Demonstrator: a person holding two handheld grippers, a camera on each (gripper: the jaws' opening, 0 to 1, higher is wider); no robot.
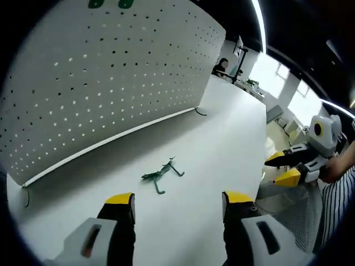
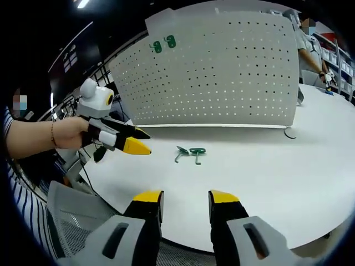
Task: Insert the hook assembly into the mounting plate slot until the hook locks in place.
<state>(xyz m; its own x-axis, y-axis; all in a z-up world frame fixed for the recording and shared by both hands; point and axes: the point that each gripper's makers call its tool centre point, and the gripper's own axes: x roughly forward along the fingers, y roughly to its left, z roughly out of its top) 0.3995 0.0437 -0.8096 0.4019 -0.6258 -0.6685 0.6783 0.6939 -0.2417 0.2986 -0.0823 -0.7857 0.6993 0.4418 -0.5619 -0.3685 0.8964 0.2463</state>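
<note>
A green wire hook assembly lies flat on the white table, out in front of the board. The white perforated mounting plate stands upright along the table's far side, with two green pieces fixed near its top edge. My left gripper hovers open just short of the hook, nothing between its yellow-tipped fingers; it appears as the left gripper held by a hand. My right gripper is open near the table's front edge, seen as the right gripper off to the side.
A grey mesh chair sits beside the table's near edge. A black cable lies at the plate's end. People sit and stand at benches behind the board.
</note>
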